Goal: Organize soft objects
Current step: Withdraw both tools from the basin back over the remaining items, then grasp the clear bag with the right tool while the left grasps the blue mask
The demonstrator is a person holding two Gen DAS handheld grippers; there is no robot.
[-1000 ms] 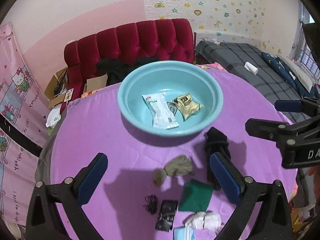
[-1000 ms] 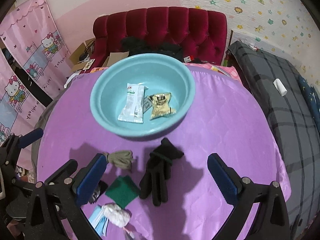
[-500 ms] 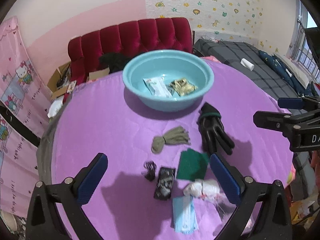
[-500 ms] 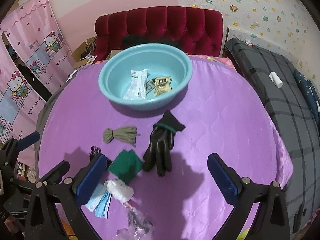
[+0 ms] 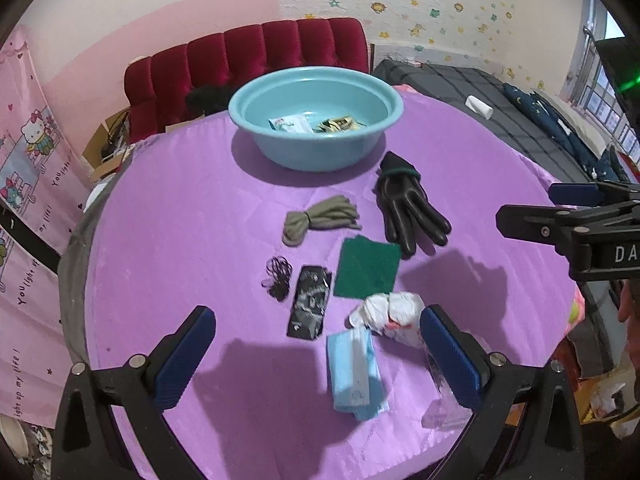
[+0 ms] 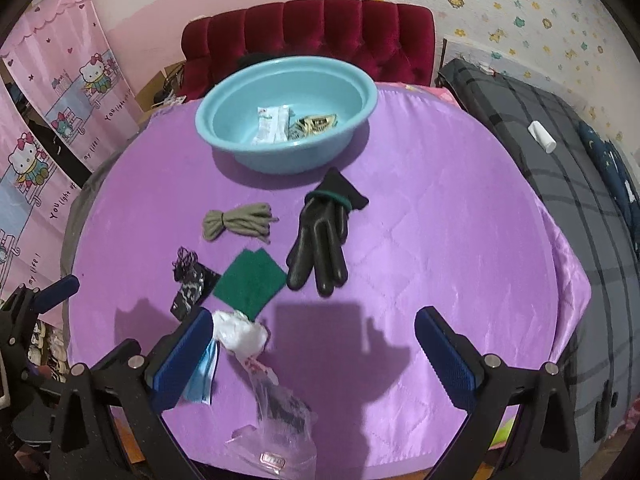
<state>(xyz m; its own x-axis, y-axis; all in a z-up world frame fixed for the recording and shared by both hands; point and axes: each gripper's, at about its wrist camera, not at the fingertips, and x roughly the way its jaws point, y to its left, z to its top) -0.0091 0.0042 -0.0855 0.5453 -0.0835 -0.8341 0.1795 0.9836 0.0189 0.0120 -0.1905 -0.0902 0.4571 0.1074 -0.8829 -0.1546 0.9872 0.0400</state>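
Observation:
A light blue basin with two snack packets stands at the far side of the purple table. In front of it lie a black glove, a tan cord bundle, a green cloth, a black packet, a black hair tie, a white wad and a blue face mask. My left gripper is open above the mask. My right gripper is open and empty at the near edge.
A clear plastic bag lies at the near table edge. A red sofa stands behind the table, a grey plaid bed at the right, pink curtains at the left.
Both grippers have pulled back and up from the basin toward the near edge of the table. More of the near objects have come into view. Both stay open and empty.

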